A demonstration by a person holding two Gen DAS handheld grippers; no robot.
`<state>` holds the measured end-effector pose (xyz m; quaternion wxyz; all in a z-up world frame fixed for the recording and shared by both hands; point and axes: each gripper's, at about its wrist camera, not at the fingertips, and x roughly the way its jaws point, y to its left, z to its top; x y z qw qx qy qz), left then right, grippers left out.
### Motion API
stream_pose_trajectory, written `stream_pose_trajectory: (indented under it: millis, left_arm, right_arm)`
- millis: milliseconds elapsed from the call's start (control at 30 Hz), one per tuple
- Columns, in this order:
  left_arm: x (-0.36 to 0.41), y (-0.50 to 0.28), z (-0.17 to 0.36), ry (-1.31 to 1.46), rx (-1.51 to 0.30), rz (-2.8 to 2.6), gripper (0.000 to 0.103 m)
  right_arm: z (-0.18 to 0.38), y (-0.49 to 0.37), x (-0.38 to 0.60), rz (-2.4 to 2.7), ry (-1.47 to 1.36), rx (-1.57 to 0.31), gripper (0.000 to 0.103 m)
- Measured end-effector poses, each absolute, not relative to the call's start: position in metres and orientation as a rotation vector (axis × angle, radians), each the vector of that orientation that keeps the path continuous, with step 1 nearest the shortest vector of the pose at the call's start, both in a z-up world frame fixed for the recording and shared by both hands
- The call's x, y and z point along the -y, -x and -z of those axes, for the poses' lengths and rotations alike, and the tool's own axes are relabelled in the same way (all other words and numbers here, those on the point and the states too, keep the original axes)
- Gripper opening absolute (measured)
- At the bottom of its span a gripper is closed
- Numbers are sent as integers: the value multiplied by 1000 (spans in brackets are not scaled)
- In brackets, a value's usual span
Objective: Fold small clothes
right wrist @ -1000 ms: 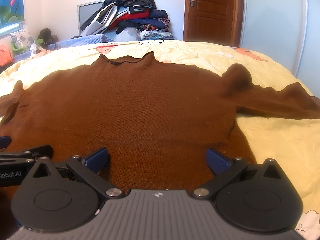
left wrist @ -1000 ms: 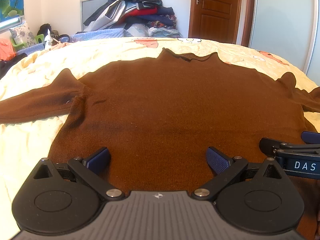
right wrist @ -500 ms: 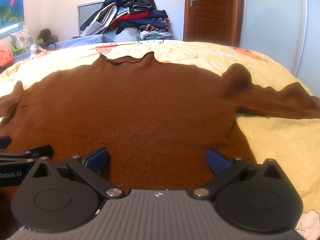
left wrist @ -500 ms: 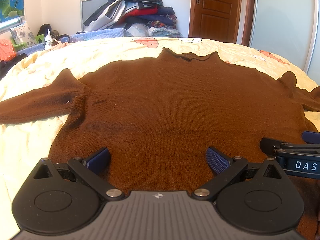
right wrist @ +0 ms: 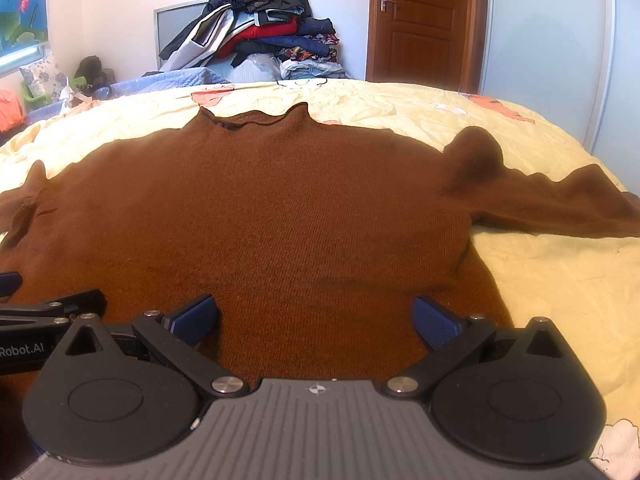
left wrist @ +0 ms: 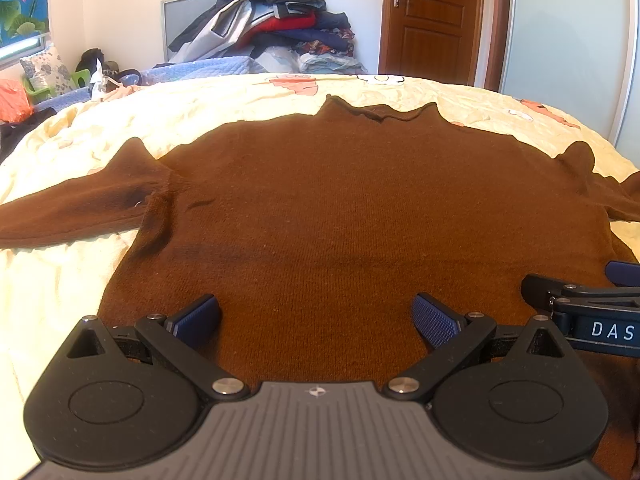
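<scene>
A: Entry, both wrist views. Where is the garment?

B: Brown sweater (left wrist: pixel 340 216) lies spread flat on the yellow bedsheet (left wrist: pixel 52 280), neck opening (left wrist: pixel 384 114) at the far side, hem toward the cameras. Left sleeve (left wrist: pixel 76 208) runs out over the sheet to the left; right sleeve (right wrist: pixel 560 204) runs out to the right.

A: Left gripper?

B: Left gripper (left wrist: pixel 316 318) has its jaws spread wide, blue pads (left wrist: pixel 198 320) far apart, nothing between them but the knit below. It hangs over the hem region. Whether the tips touch the fabric, I cannot tell from this angle.

A: Right gripper?

B: Right gripper (right wrist: pixel 316 318) likewise spread wide, holding nothing, positioned over the hem toward the sweater's right side. Contact with the cloth also unclear.

A: Relation between the two tools?

B: Side by side, near each other. The right one's finger (left wrist: pixel 584 296) shows at the right edge of the left view; the left one's shows at the left edge of the right view.

A: Surroundings?

B: Clothes pile (right wrist: pixel 256 36) against the far wall, wooden door (right wrist: pixel 416 20) to its right.
</scene>
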<state>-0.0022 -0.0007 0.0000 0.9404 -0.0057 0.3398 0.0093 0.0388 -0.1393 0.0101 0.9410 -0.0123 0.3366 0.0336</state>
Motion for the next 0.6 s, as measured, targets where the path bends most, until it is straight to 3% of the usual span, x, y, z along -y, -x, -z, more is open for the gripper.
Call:
stream_pose_trajectory:
  millis: [600]
  left_arm:
    - [4, 4, -1, 6, -700, -35, 103]
  right_arm:
    - [-11, -36, 140, -73, 30, -694, 103]
